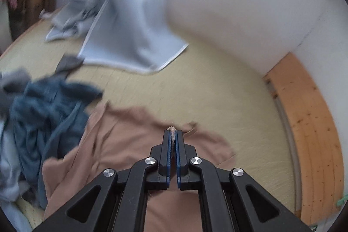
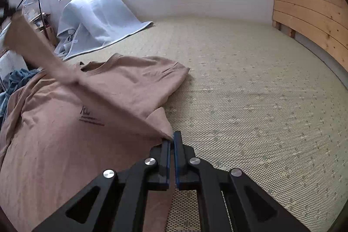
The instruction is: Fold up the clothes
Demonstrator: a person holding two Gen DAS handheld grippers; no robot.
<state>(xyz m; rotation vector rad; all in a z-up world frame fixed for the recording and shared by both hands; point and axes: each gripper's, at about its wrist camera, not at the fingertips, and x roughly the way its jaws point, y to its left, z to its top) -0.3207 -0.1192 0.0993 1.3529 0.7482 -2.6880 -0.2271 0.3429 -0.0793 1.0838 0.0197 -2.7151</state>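
Left hand-held gripper (image 1: 173, 134) and right hand-held gripper (image 2: 172, 139) both clamped on brown T-shirt (image 2: 65, 123) hem, mid-fold. Next: lay hem toward collar, away from blue clothes pile (image 1: 47, 114).

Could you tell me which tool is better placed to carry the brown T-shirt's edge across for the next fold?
Probably the left tool: it pinches brown cotton T-shirt fabric raised above the garment, while the right tool pins a low corner beside the woven straw mat, a natural anchor.
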